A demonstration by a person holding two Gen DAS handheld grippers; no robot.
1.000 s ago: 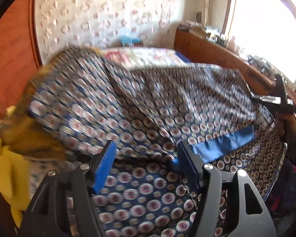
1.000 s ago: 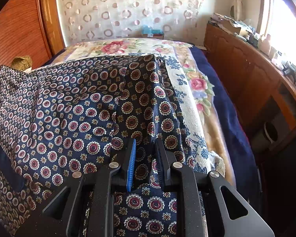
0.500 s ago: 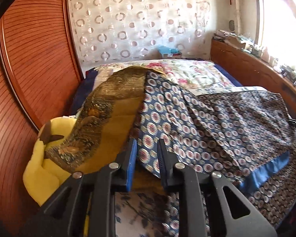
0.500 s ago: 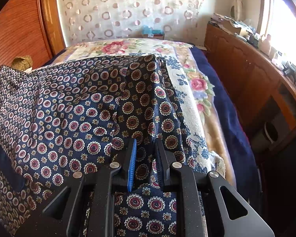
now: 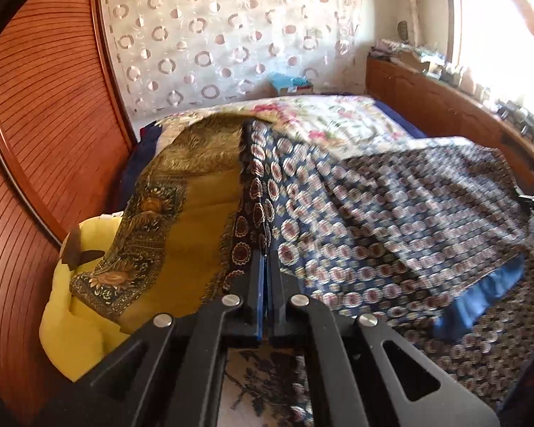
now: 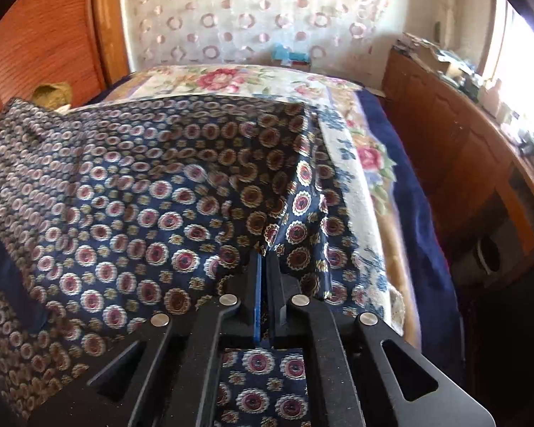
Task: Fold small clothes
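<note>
The left gripper (image 5: 266, 259) has its fingers (image 5: 255, 284) clamped together on the near edge of the patterned cloth (image 5: 391, 213), right beside a mustard scarf (image 5: 181, 220) that lies against that same edge. The right gripper (image 6: 265, 259) is likewise pinched tight on a raised fold of the cloth (image 6: 142, 195) at its other side. The cloth is stretched between both grippers over the bed (image 6: 338, 89), its blue hem (image 5: 480, 295) drooping near the front. The left pinch looks thin, so a hard pull could let the edge slip out. The scarf's fringe may be caught in that grip too and get dragged into the fold. Uneven lifting would skew the crease.
</note>
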